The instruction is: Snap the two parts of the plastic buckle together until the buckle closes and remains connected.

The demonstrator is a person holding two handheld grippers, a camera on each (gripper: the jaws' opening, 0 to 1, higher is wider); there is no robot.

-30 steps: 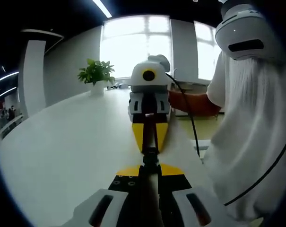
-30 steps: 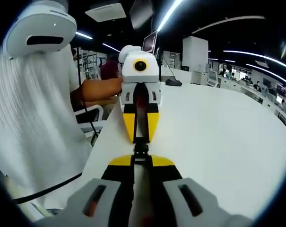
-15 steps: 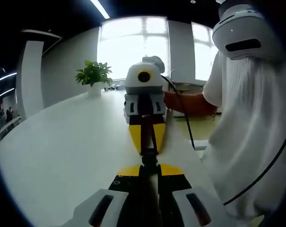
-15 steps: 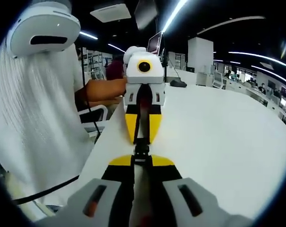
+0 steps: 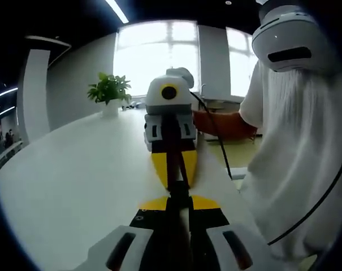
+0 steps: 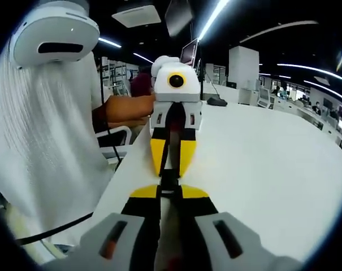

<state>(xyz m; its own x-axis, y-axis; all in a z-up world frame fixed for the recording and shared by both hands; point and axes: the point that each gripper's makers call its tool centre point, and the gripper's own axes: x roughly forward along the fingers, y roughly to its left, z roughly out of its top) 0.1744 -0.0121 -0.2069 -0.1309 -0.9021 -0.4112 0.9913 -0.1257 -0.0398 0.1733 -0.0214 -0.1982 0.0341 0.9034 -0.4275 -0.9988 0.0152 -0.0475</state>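
The black plastic buckle [image 5: 179,193] sits between two grippers that face each other tip to tip over the white table [image 5: 74,169]. My left gripper [image 5: 179,201] rises from the bottom of the left gripper view, shut on one buckle part. The right gripper [image 5: 174,184] points back at it with yellow jaws closed on the other part and a dark strap running up between them. In the right gripper view my right gripper [image 6: 169,192] holds the buckle [image 6: 169,179], and the left gripper [image 6: 171,171] meets it head on. Whether the two parts are latched is hidden by the jaws.
A person in a white garment [image 5: 295,158] stands at the table's edge, with a forearm [image 5: 224,124] behind the far gripper and a black cable [image 5: 221,149] hanging. A potted plant [image 5: 108,90] stands at the far left. A chair [image 6: 111,141] is beside the table.
The two grippers have drawn closer together. The gap between their yellow jaw tips has narrowed, and each looms larger in the other's view.
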